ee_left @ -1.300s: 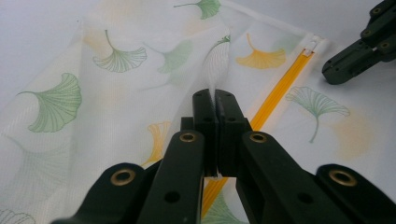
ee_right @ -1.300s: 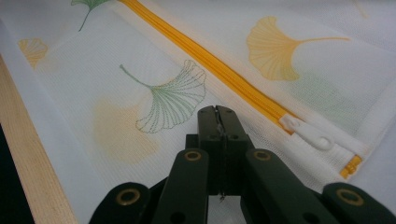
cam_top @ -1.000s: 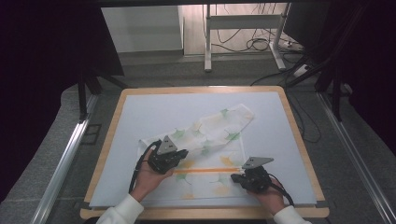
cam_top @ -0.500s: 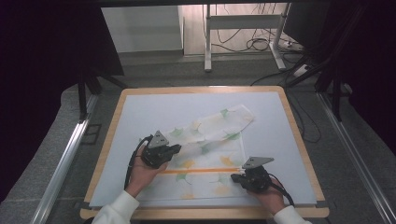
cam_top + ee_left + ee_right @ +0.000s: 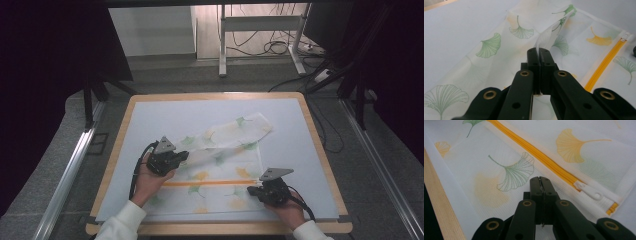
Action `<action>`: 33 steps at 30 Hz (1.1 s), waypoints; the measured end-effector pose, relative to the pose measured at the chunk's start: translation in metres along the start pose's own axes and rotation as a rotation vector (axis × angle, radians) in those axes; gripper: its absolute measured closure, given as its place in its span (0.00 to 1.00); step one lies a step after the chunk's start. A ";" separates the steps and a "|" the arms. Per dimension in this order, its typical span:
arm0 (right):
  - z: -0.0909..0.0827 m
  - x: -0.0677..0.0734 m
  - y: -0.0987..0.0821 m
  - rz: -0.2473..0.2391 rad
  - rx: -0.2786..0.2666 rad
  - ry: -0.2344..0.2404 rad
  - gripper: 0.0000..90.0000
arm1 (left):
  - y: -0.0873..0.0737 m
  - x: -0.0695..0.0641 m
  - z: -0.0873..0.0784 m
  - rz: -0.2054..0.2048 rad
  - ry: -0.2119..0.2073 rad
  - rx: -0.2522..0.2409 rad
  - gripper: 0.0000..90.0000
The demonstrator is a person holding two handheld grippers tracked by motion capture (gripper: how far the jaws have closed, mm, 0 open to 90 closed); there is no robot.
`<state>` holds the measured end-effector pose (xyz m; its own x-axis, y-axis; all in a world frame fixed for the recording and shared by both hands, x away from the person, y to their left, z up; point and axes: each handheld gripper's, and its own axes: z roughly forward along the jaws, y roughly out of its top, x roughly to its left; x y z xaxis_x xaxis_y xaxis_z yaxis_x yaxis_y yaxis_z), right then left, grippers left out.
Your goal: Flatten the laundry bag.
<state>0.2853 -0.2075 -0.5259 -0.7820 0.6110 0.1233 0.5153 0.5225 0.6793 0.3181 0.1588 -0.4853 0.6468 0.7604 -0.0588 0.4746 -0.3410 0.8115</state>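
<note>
Left hand-held gripper (image 5: 176, 159) has shifted left since the earlier frame, dragging a fold of the ginkgo-print mesh laundry bag (image 5: 220, 170) with it; jaws pressed together, pinching that fold (image 5: 546, 41). Right hand-held gripper (image 5: 256, 190) unmoved, jaws closed, pinning the bag's near corner just beside the white zipper pull (image 5: 589, 191). Bag lies on the counter (image 5: 300, 135) between both.

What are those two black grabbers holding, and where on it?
The left gripper pinches a folded white edge of the leaf-print mesh bag. The right gripper is shut over the bag's mesh near the zipper pull.
</note>
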 end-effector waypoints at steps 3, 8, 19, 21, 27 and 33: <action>0.000 0.000 0.000 -0.001 0.000 0.000 0.99 | 0.000 0.005 -0.001 -0.013 0.007 -0.005 0.99; 0.000 0.000 0.000 -0.002 0.000 0.002 0.99 | -0.001 0.009 -0.002 -0.024 0.017 -0.007 0.99; 0.000 0.000 0.000 -0.004 0.001 0.001 0.99 | -0.002 0.025 -0.006 -0.062 0.048 -0.019 0.99; 0.000 0.000 0.000 -0.004 0.000 0.000 0.99 | -0.002 0.027 -0.006 -0.069 0.049 -0.019 0.99; 0.000 0.000 0.000 -0.006 0.001 -0.001 0.99 | -0.002 0.036 -0.004 -0.086 0.051 -0.012 0.99; 0.000 0.000 0.000 -0.006 0.000 -0.001 0.99 | 0.001 0.041 -0.005 -0.089 0.058 -0.016 0.99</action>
<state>0.2853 -0.2076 -0.5259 -0.7847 0.6084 0.1188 0.5110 0.5262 0.6797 0.3428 0.1924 -0.4841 0.5669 0.8180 -0.0975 0.5184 -0.2623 0.8139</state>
